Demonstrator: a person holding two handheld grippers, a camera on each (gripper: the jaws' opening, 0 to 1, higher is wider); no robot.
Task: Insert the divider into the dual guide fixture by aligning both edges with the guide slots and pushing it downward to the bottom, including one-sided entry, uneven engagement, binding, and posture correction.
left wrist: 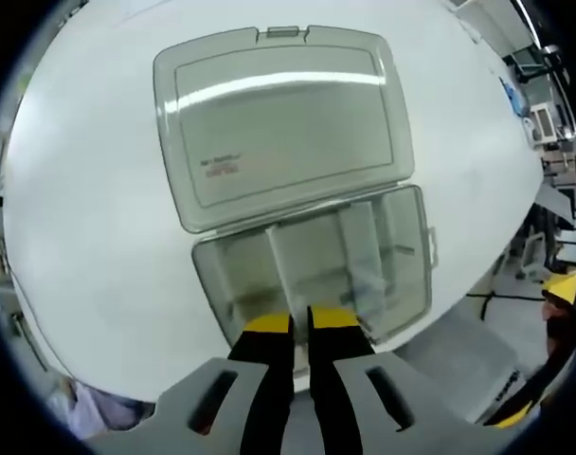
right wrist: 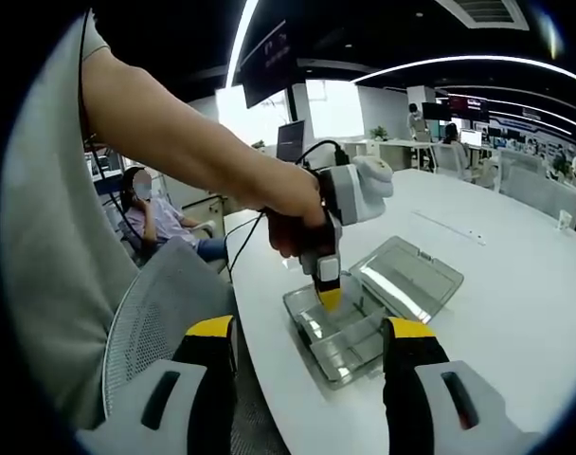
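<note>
Judging from the left gripper view, your left gripper [left wrist: 299,320] has its jaws nearly together over the clear plastic compartment box [left wrist: 402,270] on the white table [left wrist: 89,237], perhaps pinching the thin clear divider; I can't confirm. Seating looks unfinished. Your right gripper [right wrist: 312,346] hangs wide apart, empty.

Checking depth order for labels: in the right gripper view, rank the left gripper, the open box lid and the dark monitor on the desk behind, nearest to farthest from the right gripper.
1. left gripper: centre, tips down over the clear box, just ahead of the right gripper.
2. open box lid: lying flat on the white table, right of centre, beyond the box.
3. dark monitor: upper middle, well behind the table.
</note>
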